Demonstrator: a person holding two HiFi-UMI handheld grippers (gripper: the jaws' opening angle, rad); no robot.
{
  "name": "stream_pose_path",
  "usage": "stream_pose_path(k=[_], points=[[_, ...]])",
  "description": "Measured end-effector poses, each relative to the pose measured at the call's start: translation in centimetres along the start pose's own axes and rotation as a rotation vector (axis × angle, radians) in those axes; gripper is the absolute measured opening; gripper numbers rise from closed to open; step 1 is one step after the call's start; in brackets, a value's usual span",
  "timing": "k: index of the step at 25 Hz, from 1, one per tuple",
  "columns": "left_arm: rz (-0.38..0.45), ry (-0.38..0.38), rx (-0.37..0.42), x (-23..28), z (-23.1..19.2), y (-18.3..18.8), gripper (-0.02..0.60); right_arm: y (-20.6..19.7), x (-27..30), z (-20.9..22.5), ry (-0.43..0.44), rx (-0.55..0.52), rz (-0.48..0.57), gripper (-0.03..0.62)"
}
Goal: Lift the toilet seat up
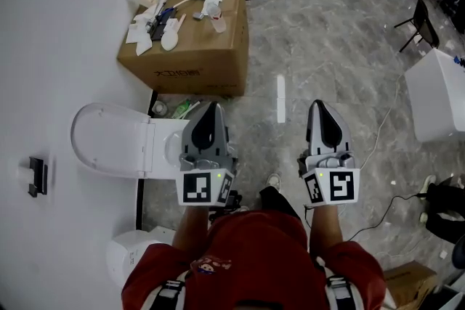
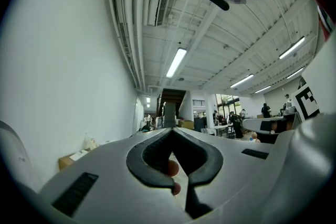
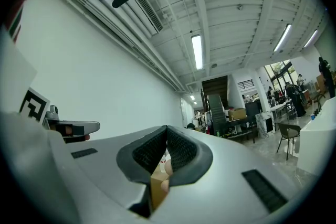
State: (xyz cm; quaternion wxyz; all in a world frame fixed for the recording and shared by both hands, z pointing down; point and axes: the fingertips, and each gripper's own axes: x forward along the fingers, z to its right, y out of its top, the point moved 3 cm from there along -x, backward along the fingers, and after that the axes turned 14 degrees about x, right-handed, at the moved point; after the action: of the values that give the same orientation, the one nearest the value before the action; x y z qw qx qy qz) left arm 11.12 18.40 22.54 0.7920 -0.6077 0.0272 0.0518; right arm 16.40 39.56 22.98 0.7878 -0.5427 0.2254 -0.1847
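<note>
Left gripper (image 1: 211,107) and right gripper (image 1: 323,106) point to twelve, jaws pressed together, empty. Toilet (image 1: 109,140) lies at nine o'clock by the wall. Best bet: left one swings over, slips under its front lip, lifts slowly.

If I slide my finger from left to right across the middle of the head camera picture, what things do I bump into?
black wall bracket → white toilet lid → left gripper → right gripper → white boxy unit
</note>
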Motion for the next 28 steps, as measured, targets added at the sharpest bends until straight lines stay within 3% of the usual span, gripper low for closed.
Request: stream_pose_path(k=[17, 28], points=[[-0.016, 0.062, 0.054, 7.6, 4.7, 0.4, 0.008, 1.3, 5.3, 8.5, 0.073, 0.029, 0.015, 0.013], [-0.033, 0.134, 0.028, 8.6, 1.7, -1.3, 0.008, 0.1, 9.1, 6.9, 0.135, 0.016, -0.008, 0.012]])
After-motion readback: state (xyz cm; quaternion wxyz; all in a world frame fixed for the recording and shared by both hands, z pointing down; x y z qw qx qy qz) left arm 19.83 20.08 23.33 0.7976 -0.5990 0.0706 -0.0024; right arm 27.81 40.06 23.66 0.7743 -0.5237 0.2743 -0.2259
